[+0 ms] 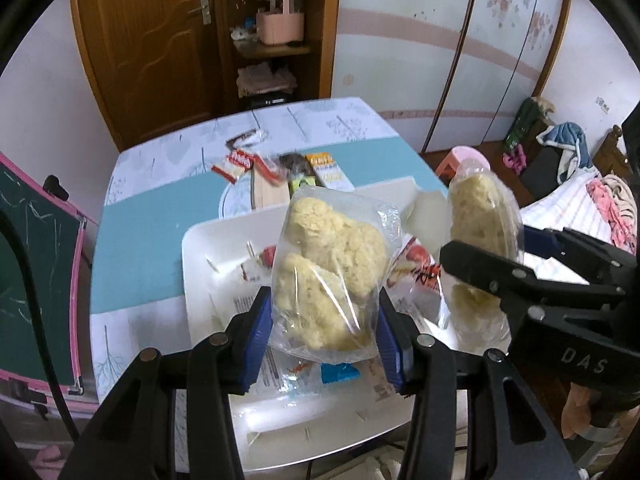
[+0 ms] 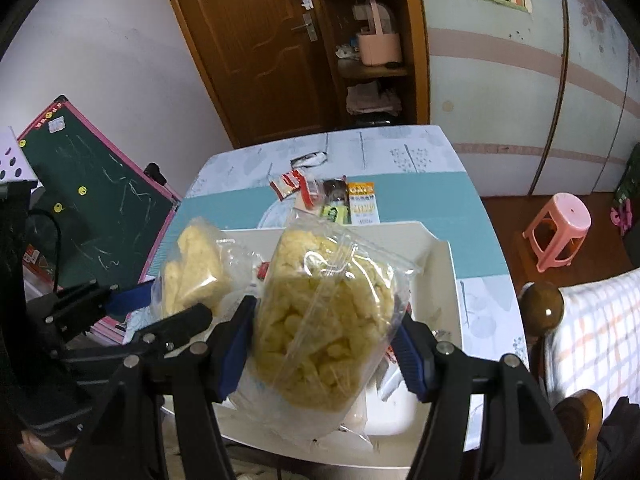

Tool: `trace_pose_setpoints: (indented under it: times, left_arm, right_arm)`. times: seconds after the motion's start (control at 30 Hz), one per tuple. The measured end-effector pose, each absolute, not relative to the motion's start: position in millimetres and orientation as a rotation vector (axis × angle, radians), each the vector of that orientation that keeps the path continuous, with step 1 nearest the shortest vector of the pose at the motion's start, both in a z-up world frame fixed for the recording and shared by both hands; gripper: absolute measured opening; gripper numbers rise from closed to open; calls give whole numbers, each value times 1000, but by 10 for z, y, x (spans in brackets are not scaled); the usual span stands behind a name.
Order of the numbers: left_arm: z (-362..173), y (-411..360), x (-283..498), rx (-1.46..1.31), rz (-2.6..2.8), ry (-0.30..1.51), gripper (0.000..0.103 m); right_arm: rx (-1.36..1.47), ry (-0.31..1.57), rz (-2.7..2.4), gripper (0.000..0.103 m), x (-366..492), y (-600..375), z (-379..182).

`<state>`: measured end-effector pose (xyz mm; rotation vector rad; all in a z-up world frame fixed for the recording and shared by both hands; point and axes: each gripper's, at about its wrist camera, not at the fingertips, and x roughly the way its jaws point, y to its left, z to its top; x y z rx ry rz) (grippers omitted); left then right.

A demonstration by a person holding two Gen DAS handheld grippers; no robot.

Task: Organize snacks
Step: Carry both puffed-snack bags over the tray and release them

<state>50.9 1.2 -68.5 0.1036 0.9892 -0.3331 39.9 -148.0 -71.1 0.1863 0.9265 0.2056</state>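
Observation:
My left gripper point(image 1: 325, 320) is shut on a clear bag of yellow puffed snacks point(image 1: 328, 272) and holds it above the white tray point(image 1: 208, 240). My right gripper point(image 2: 326, 344) is shut on a second clear bag of yellow snacks point(image 2: 324, 320), also above the white tray point(image 2: 436, 280). Each view shows the other gripper and its bag beside it: the right one point(image 1: 480, 232) in the left wrist view, the left one point(image 2: 192, 272) in the right wrist view. Red and blue snack packets point(image 1: 420, 268) lie in the tray under the bags.
Several snack packets point(image 2: 344, 200) lie on the blue and white tablecloth point(image 2: 440, 200) beyond the tray. A green chalkboard point(image 2: 96, 200) leans at the left. A pink stool point(image 2: 560, 228) and a bed point(image 2: 600, 340) stand at the right. A wooden door and shelf are behind.

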Motion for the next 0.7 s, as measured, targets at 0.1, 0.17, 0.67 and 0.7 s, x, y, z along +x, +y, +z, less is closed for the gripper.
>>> trace_pose_setpoints:
  times: [0.1, 0.17, 0.67, 0.7]
  left_arm:
    - [-774, -20, 514, 101, -335, 1021, 47]
    - [-792, -24, 523, 97, -327, 1026, 47]
    - [-874, 20, 636, 55, -267, 1052, 94]
    - [-877, 30, 643, 55, -264, 1052, 94]
  right_arm:
    - [193, 942, 199, 64, 418, -1502, -785]
    - [198, 953, 200, 64, 441, -1501, -816]
    - [244, 975, 155, 94, 554, -1561, -962]
    - [247, 971, 155, 95, 556, -1567, -958]
